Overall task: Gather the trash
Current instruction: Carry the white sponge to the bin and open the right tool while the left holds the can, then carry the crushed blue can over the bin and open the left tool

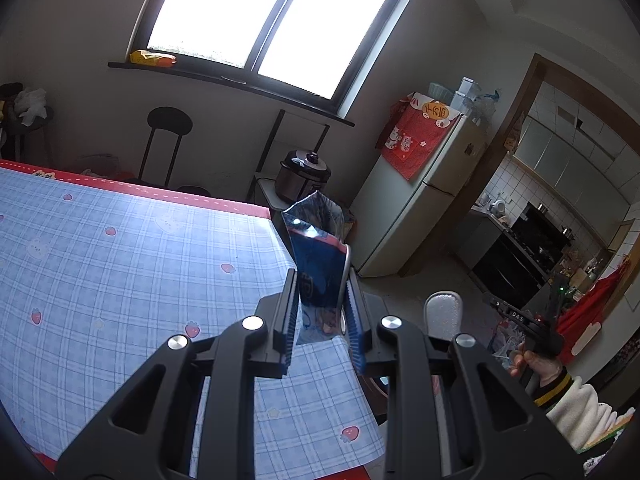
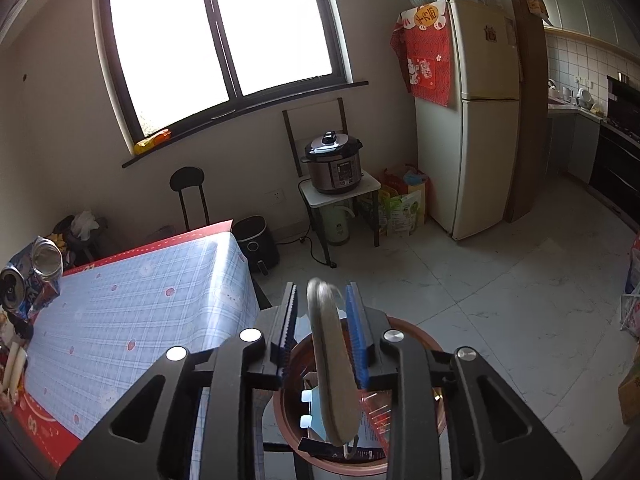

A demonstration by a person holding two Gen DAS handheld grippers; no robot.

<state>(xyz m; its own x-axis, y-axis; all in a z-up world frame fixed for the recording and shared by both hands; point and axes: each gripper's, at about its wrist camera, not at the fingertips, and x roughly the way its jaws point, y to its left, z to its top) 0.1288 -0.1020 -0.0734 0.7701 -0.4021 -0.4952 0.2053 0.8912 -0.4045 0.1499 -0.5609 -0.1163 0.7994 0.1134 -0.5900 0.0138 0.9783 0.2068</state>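
A crushed blue can [image 1: 318, 264] is clamped in the left hand-held gripper [image 1: 322, 304] at the desk [image 1: 120, 260] corner. A flattened can [image 2: 332, 360] sits loose between the right hand-held gripper's [image 2: 322, 320] narrowly parted jaws, above the bin [image 2: 432, 344].

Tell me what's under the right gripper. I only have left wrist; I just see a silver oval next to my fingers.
Observer: A round brown-rimmed bin is right below it, with trash already inside.
Operator: Is the silver thing clamped?
Observer: It doesn't look like it. In the right wrist view the flat grey piece stands edge-on between the pads of the right gripper, with a clear gap beside it. The gripper is open.
Operator: What is my left gripper actually holding? It looks like blue foil from here.
Observer: Seen from the side, the left gripper holds two crushed cans, with their round ends facing the right camera.
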